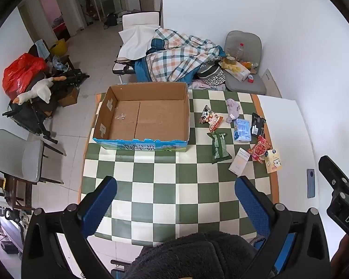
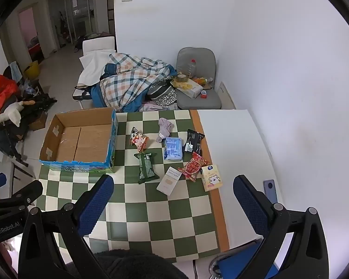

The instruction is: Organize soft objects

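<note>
An empty cardboard box (image 1: 142, 116) (image 2: 81, 141) stands on the green-and-cream checkered tablecloth (image 1: 174, 186) (image 2: 165, 214). To its right lie several soft packs: a cartoon snack bag (image 1: 210, 118) (image 2: 139, 140), a green pack (image 1: 218, 147) (image 2: 146, 166), a blue tissue pack (image 1: 242, 130) (image 2: 173, 148), a black pack (image 1: 257, 123) (image 2: 193, 141), a red pack (image 1: 259, 148) (image 2: 193, 166), a white card pack (image 1: 238, 161) (image 2: 169, 181), a pale bear pack (image 1: 273, 160) (image 2: 211, 177) and a lilac cloth (image 1: 232, 109) (image 2: 164, 127). My left gripper (image 1: 174, 200) and right gripper (image 2: 172, 197) hover open above the cloth, holding nothing.
A phone (image 1: 310, 182) (image 2: 270, 191) lies on the white table part by the wall. Behind the table sit a cot with a plaid blanket (image 1: 181, 55) (image 2: 132, 79) and a grey chair (image 1: 244, 69) (image 2: 197, 86) with clutter. Another grey chair (image 1: 16, 155) stands left. A dark fleece sleeve (image 1: 193, 255) is below.
</note>
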Action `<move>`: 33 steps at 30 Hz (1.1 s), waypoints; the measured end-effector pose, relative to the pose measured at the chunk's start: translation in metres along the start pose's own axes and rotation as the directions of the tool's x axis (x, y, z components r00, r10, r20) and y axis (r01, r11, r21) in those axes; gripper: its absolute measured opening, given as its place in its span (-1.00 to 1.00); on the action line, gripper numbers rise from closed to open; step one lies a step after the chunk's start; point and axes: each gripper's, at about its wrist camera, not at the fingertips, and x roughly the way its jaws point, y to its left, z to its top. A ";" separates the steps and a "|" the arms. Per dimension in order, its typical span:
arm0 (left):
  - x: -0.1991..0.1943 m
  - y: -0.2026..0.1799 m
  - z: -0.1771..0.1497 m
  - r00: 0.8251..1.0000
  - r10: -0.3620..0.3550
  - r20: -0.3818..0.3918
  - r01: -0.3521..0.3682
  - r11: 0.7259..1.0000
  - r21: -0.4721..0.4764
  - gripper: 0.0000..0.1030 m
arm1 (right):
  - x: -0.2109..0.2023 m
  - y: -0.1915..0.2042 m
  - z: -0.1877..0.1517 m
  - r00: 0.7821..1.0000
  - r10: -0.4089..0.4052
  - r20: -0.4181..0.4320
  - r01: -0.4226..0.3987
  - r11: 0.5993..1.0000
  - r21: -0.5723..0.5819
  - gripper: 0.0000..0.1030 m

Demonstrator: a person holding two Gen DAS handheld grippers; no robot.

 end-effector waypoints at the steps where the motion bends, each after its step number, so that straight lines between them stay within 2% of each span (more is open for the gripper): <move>1: 0.000 0.000 0.000 1.000 -0.001 0.001 0.001 1.000 0.000 1.00 | 0.000 0.000 0.000 1.000 0.000 -0.004 0.000 1.000 -0.001 1.00; 5: -0.002 0.000 -0.002 1.000 -0.002 0.005 0.002 1.000 0.006 1.00 | -0.002 -0.001 0.001 1.000 0.002 0.001 -0.002 1.000 0.003 1.00; 8: -0.005 0.001 0.008 1.000 0.000 0.007 0.000 1.000 0.010 1.00 | -0.003 -0.001 0.002 1.000 0.004 0.003 -0.004 1.000 0.002 1.00; 33: -0.021 -0.006 0.006 0.998 0.009 0.067 -0.009 1.000 0.006 1.00 | -0.009 -0.004 0.001 0.999 0.030 0.037 -0.030 1.000 -0.003 1.00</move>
